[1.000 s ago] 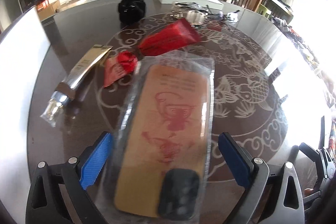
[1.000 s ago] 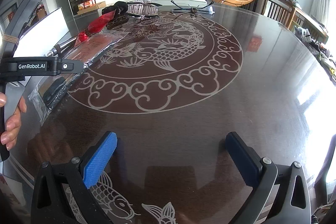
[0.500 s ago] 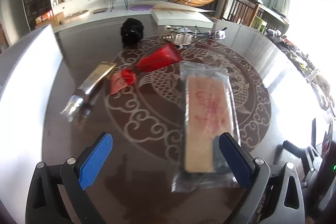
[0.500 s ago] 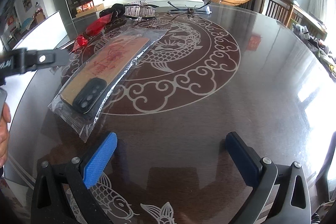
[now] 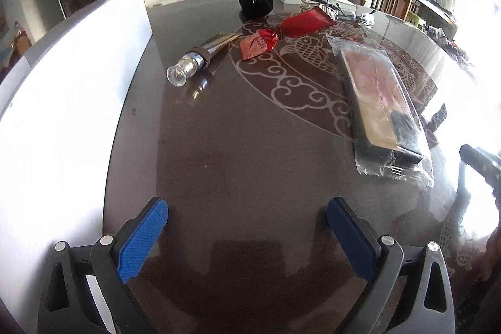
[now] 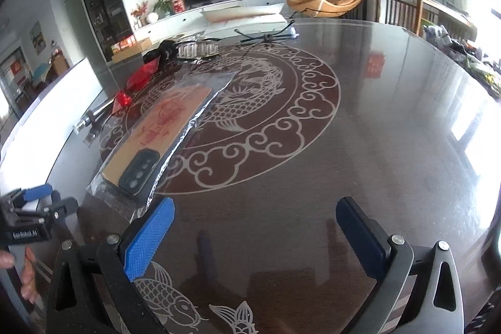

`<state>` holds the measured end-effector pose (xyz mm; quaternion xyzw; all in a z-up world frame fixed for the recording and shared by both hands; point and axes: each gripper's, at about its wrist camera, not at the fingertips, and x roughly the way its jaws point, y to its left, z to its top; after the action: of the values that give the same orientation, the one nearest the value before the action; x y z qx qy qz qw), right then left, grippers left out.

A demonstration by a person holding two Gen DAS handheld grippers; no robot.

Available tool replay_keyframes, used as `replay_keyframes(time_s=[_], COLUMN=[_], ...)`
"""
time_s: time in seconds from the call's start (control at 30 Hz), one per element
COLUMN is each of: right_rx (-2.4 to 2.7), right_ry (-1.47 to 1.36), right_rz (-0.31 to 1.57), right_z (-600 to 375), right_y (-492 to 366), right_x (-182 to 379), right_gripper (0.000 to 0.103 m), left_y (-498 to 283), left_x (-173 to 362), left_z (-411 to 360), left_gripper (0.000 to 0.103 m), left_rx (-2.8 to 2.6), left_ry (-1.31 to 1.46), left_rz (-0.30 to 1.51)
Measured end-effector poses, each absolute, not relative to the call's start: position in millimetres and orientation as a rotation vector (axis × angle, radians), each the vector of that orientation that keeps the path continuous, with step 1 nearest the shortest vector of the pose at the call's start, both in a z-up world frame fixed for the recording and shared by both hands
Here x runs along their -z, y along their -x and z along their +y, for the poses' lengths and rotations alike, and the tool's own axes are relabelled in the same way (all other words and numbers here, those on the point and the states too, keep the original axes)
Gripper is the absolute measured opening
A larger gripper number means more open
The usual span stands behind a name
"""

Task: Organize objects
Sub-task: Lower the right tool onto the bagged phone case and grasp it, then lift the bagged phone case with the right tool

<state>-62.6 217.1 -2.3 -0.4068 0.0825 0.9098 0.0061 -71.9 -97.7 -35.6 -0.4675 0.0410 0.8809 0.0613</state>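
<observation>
Left gripper (image 5: pixel 247 227) and right gripper (image 6: pixel 255 224): jaws wide, empty, low over tabletop (image 5: pixel 250 152). Bagged case (image 5: pixel 380 102) flat beside tube (image 5: pixel 203 55) and red packets (image 5: pixel 281 35), probably grouped for sorting.

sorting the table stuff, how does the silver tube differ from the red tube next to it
The silver tube is slim with a clear round cap pointing toward the camera; the red tube is wider and flatter, and its cap cannot be made out. The silver tube lies on bare dark table outside the ring pattern; the red tube lies on the pattern. Both lie flat, untouched.
</observation>
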Motion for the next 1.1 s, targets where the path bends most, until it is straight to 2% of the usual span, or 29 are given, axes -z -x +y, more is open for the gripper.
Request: replay_keyframes(time_s=[0.1, 0.27, 0.37, 0.53, 0.7, 0.8, 0.83, 1.1], right_rx=[-2.823, -2.68, -2.609, -2.547, -2.649, -2.699, -2.713, -2.779], right_ry=[1.358, 1.47, 1.497, 1.549, 1.513, 1.498, 1.499, 1.448], right_rz=[0.559, 0.689, 0.588, 0.128, 0.06, 0.021, 0.009, -0.023], right_z=[213.7, 172.2, 138.9, 88.5, 104.4, 128.6, 138.1, 225.2], right_y=[83.3, 151.6, 183.1, 204.0, 185.0, 168.2, 162.1, 115.6], right_x=[-2.7, -4.4, -0.1, 16.4, 18.5, 15.3, 14.3, 15.7], right_gripper=[0.103, 0.103, 0.103, 0.103, 0.102, 0.087, 0.085, 0.086], left_y=[69.6, 67.4, 66.1, 67.5, 67.6, 67.7, 67.7, 68.0], left_x=[36.7, 35.8, 34.7, 33.8, 33.9, 34.0, 34.0, 34.2], left_z=[-99.7, -101.4, -101.1, -99.5, -99.2, -99.0, -99.2, -99.5], left_gripper=[0.103, 0.103, 0.103, 0.103, 0.103, 0.103, 0.103, 0.103], left_rx=[-2.668, -2.674, -2.674, -2.672, -2.672, -2.672, -2.672, -2.672], left_ry=[1.39, 1.38, 1.378, 1.377, 1.376, 1.376, 1.376, 1.376], left_rz=[0.113, 0.11, 0.109, 0.109, 0.109, 0.109, 0.108, 0.109])
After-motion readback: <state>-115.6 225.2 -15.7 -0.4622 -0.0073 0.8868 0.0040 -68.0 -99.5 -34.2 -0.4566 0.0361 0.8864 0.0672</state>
